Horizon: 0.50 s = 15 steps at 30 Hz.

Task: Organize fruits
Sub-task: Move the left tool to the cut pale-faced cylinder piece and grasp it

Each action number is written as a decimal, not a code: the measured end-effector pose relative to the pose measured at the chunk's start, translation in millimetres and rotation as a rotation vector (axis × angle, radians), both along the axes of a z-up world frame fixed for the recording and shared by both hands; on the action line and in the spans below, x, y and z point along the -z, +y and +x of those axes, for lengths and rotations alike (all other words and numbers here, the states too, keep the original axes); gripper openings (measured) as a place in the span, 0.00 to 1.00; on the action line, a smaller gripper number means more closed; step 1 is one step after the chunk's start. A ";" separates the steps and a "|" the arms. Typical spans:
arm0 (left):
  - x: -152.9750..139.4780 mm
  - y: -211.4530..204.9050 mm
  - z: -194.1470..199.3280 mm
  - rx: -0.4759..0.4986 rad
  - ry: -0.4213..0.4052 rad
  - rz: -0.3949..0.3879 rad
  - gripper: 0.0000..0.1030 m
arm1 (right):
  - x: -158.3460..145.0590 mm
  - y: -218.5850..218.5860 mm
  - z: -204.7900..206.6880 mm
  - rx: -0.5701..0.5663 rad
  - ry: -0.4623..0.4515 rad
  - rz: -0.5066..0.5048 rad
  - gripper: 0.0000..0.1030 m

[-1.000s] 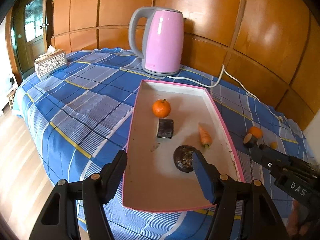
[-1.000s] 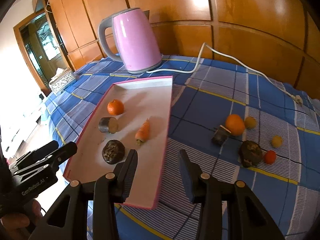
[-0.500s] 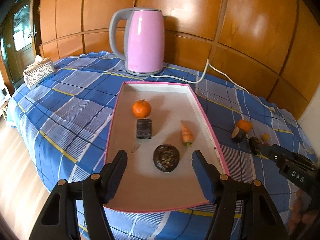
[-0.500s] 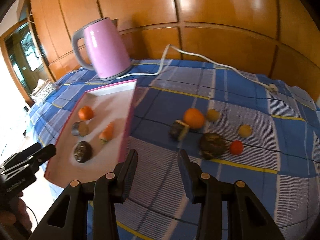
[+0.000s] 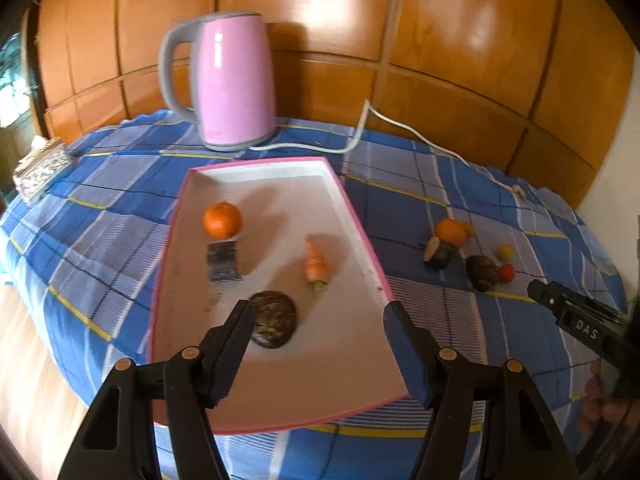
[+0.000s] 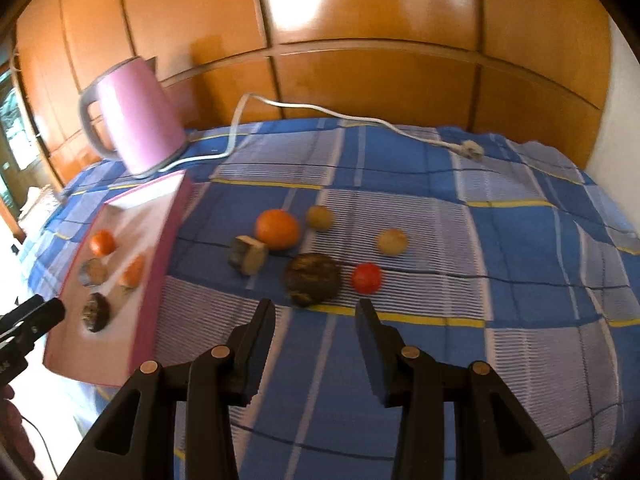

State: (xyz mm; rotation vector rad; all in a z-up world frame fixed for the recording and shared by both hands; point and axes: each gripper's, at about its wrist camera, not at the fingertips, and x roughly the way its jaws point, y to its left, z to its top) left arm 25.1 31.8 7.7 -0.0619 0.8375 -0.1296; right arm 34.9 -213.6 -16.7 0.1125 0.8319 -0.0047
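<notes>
The left gripper (image 5: pixel 318 322) hangs over the near end of the pink-rimmed tray (image 5: pixel 362 236), its jaws spread wide with nothing between them. Just beyond its left finger a dark wrinkled fruit (image 5: pixel 274 319) lies on the tray floor. Farther in sit a small carrot (image 5: pixel 316 266), a dark cut chunk (image 5: pixel 223 261) and an orange mandarin (image 5: pixel 222 220), all apart from one another.

The right gripper (image 6: pixel 316 320) is held above the blue checked cloth (image 6: pixel 520 264) that covers the counter, jaws parted and empty. Just ahead of its fingers lies a dark round fruit (image 6: pixel 313 278), with a small red fruit (image 6: pixel 367 278) beside it on the right. Behind these are a cut dark piece (image 6: pixel 248 255) touching a large orange (image 6: pixel 277 229), and two pale yellow fruits (image 6: pixel 320 218), (image 6: pixel 393 242) lying separately. The tray (image 6: pixel 160 264) with its four items is to the left.

At the back of the counter stands a pink kettle (image 5: pixel 232 80), its white cord (image 6: pixel 320 114) trailing across the cloth to a loose plug (image 6: pixel 472 148). Wooden panelling (image 5: pixel 460 32) rises behind.
</notes>
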 end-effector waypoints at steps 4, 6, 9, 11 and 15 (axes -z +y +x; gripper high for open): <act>-1.4 -15.9 5.3 0.053 0.007 -0.005 0.70 | 4.6 -22.1 -2.6 0.062 0.015 0.009 0.41; -1.7 -22.2 8.4 0.078 0.017 -0.022 0.70 | 5.7 -33.3 -5.2 0.093 0.018 0.017 0.41; -2.0 -30.8 13.7 0.106 0.035 -0.041 0.70 | 7.4 -42.7 -6.6 0.115 0.022 0.020 0.41; -1.6 -36.3 17.3 0.128 0.049 -0.053 0.70 | 8.7 -48.3 -7.9 0.127 0.023 0.023 0.41; -2.6 -54.5 23.5 0.189 0.054 -0.034 0.69 | 11.0 -53.2 -9.5 0.137 0.027 0.028 0.41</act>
